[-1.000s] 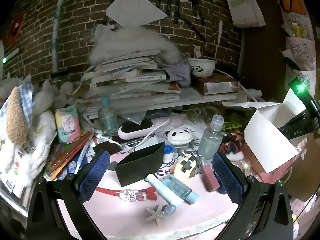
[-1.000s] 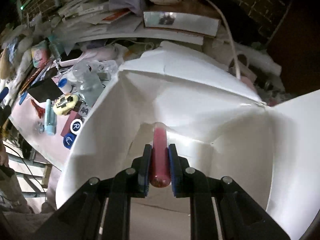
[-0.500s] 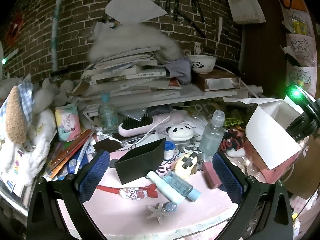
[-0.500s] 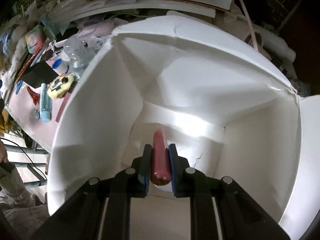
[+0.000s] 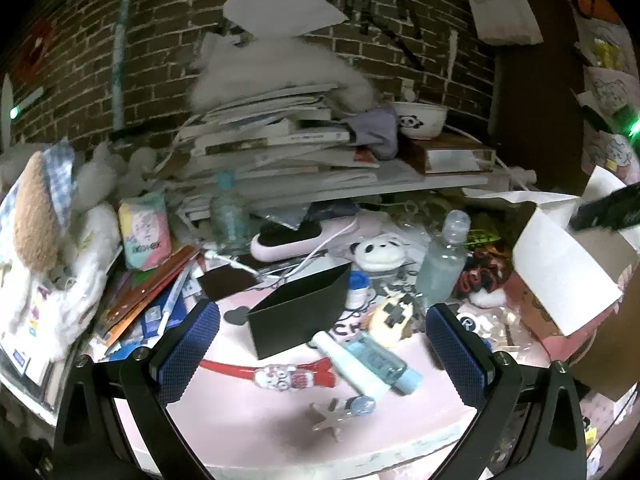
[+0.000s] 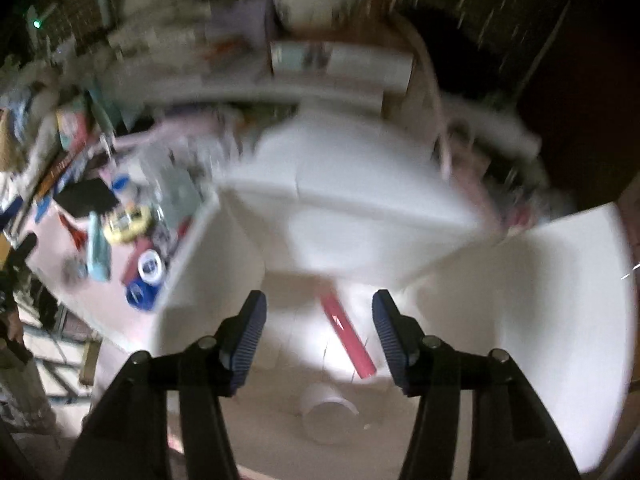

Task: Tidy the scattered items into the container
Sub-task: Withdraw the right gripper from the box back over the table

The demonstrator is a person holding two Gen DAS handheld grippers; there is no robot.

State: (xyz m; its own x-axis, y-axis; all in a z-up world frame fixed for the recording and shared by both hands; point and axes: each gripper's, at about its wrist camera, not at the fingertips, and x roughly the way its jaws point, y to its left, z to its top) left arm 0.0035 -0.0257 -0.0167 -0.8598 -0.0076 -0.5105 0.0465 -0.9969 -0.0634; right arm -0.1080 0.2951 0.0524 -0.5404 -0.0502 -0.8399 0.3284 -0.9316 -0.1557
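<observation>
Opening over the white box (image 6: 540,320), the right claw (image 6: 318,328) has its two blue pads spread apart, and nothing is pinched between them. Below the pads, a pink tube (image 6: 346,332) lies loose on the floor of the box, touching neither pad. A small white round thing (image 6: 328,416) sits on the box floor nearer the camera, at about 6 o'clock from the tube. The box flaps stand open all around. This view is blurry, so little else can be told.

The left claw (image 5: 324,356) hangs over the pink worktop (image 5: 248,432) with its pads wide apart and nothing between them. Close to it, a tiny starfish clip (image 5: 332,420) lies on the worktop. Just past that are a red toothbrush (image 5: 276,374) with a cartoon figure and a blue bottle (image 5: 382,360) lying beside a white tube (image 5: 344,364). Farther on stands a black tray (image 5: 298,310), tipped on its edge. At about 1 o'clock from the tray stands a clear bottle (image 5: 444,260). The white box (image 5: 560,276) sits far off at 3 o'clock. At the back, at 12 o'clock, is a pile of books (image 5: 280,140) by the brick wall (image 5: 168,24).
</observation>
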